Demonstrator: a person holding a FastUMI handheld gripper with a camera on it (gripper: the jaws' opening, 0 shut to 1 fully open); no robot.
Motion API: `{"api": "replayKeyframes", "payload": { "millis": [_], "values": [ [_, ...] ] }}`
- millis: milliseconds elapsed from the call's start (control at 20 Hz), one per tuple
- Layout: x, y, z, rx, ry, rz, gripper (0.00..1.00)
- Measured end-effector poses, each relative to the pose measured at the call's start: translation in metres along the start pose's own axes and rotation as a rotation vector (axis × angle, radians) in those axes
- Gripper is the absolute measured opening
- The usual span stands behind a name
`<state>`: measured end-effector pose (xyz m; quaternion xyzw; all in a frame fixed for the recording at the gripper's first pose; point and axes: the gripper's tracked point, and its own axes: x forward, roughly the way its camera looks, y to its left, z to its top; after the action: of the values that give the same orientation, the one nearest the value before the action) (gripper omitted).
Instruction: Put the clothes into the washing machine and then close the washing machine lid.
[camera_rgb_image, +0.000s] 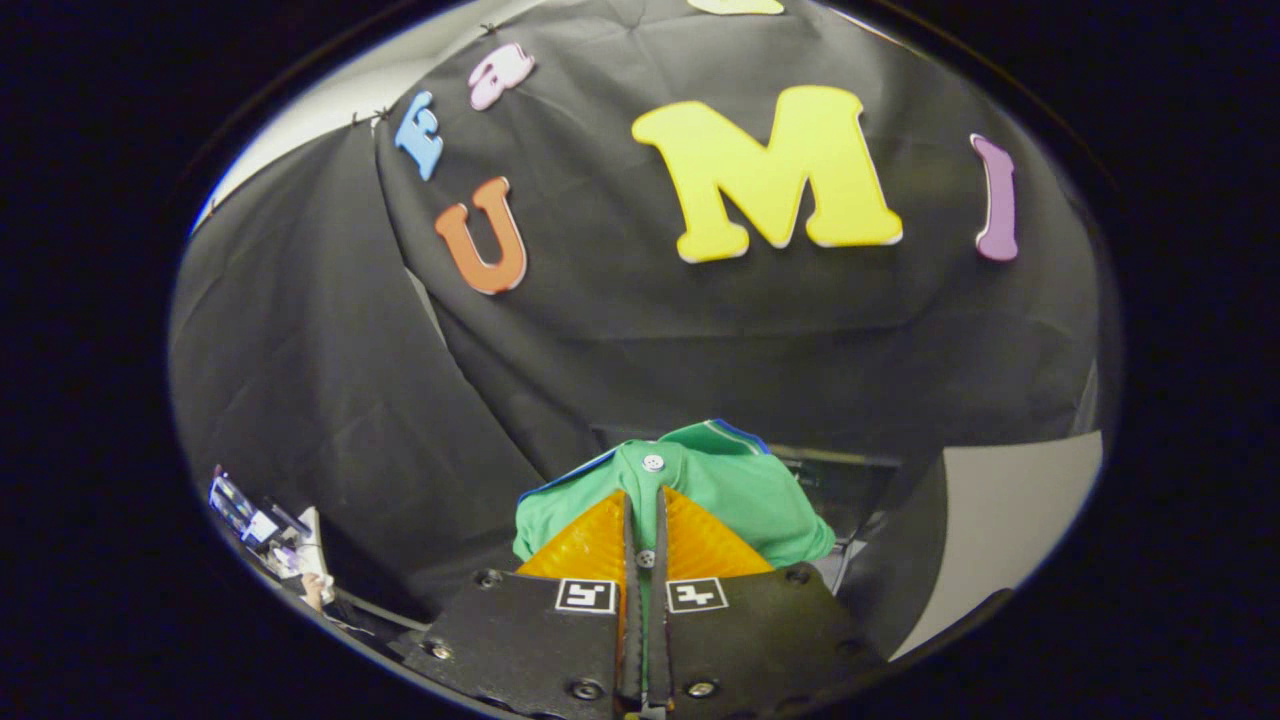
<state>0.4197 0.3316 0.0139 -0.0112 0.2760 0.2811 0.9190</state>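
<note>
Both fingers of the gripper (643, 492) pinch a green cloth garment (745, 490) with a white button, held before the black cloth wall (640, 340).

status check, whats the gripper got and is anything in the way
Gripper shut on green shirt, fabric pinched between fingers. Shirt held up in front of booth wall. Washer not identifiable. Nothing seen blocking.

The hand-held gripper (645, 500) has two ridged wedge-shaped fingers. Its dark body carries round screws. Two square black-and-white markers sit on it.
</note>
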Motion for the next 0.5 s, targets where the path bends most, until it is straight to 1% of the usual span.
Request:
{"api": "replayKeyframes", "payload": {
  "millis": [150,500],
  "values": [
    [0.047,-0.008,-0.050,0.057,0.072,-0.048,0.06],
    [0.128,-0.045,-0.139,0.079,0.160,-0.194,0.06]
  ]
}}
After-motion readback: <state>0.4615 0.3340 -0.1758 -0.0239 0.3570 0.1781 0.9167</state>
